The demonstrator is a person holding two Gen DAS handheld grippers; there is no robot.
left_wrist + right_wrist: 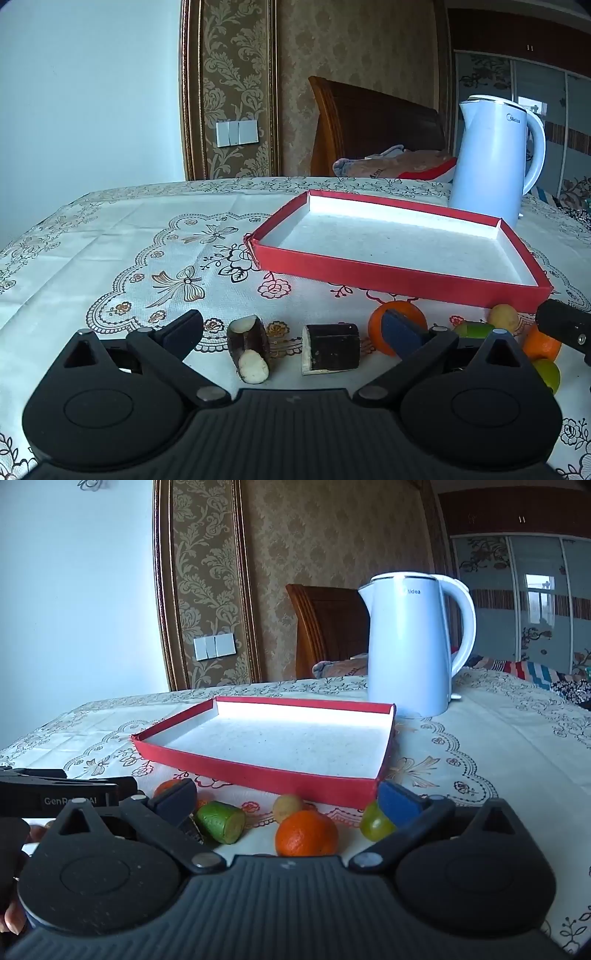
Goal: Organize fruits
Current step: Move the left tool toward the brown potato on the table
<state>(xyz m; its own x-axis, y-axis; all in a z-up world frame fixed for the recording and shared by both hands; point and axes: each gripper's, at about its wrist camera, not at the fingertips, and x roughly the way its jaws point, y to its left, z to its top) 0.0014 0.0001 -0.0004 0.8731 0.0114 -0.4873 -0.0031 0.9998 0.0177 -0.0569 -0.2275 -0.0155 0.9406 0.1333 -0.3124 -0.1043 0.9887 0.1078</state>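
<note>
Nothing is sorted yet: the red tray at mid-frame sits bare, while the fruits lie on the surface below it. Both the left tool and right tool gape wide, holding nothing.

Left gripper: matte black ribbed body, round pivot housings, silver rivets, triangular cutouts, blue pads on fingers. Right gripper: same build; white "GenRobot.AI"-type lettering partly hidden.

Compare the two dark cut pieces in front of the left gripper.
The dark-skinned piece with pale cut patches is rounded and slanted; the dark brown block-shaped piece is squarer and lies sideways, with a pale cut face at its left end only. Both lie on the patterned tablecloth, outside the red tray.
</note>
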